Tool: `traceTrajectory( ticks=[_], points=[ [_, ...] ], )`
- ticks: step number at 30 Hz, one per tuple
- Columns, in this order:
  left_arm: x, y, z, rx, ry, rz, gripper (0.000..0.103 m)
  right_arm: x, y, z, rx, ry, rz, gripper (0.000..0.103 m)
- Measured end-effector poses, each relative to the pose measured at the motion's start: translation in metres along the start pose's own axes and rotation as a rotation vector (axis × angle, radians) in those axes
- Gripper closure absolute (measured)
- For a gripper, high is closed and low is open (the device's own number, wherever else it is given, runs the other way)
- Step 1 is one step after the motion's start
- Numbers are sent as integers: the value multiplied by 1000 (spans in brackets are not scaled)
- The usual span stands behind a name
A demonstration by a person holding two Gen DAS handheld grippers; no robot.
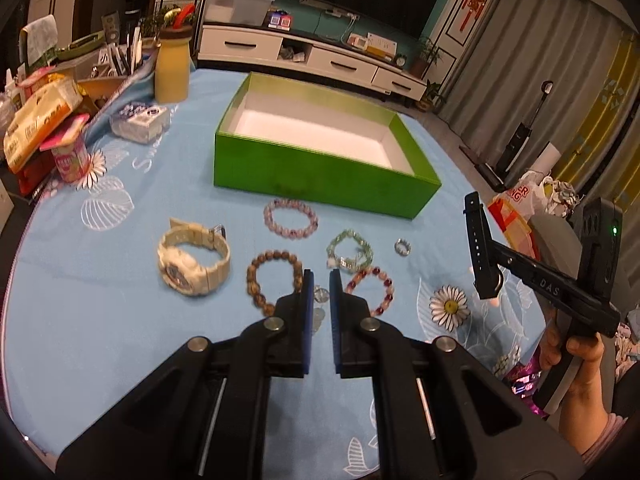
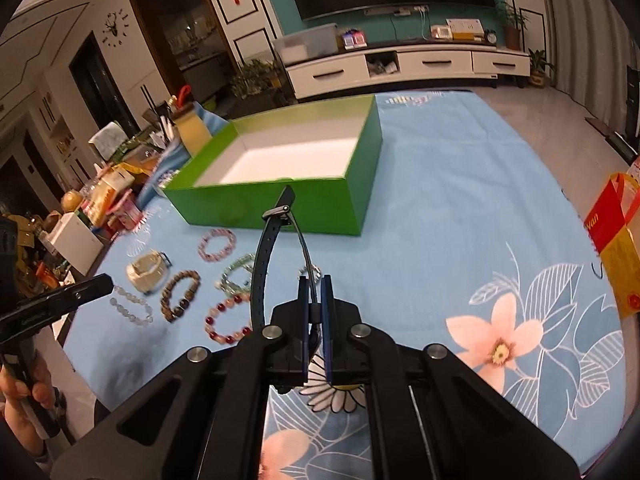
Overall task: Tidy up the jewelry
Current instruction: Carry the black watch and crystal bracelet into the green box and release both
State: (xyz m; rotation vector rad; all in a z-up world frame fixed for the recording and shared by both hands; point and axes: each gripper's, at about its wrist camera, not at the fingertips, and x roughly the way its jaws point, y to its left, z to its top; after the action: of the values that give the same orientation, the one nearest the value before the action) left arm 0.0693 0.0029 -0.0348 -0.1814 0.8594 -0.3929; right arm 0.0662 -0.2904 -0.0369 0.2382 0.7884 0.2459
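Observation:
Above the blue flowered cloth, my left gripper is shut on a clear bead bracelet, which hangs from its tip. My right gripper is shut on a black watch, whose strap loops up from the jaws; the left wrist view shows this gripper at the right. An open green box with a white inside stands beyond. On the cloth lie a white watch, a pink-purple bracelet, a brown bracelet, a green bracelet, a red bracelet and a small ring.
A yellow bottle, a small clear case and a heap of packets crowd the table's far left. A red and yellow bag stands off the right edge. The cloth right of the box is bare.

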Motion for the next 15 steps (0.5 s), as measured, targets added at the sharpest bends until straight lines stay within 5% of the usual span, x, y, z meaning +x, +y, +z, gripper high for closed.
traceTrajectory(
  ticks=[15],
  points=[
    [-3,4,61,6,-64,16,96,2,8,30,-15,-51,43,98]
  ],
)
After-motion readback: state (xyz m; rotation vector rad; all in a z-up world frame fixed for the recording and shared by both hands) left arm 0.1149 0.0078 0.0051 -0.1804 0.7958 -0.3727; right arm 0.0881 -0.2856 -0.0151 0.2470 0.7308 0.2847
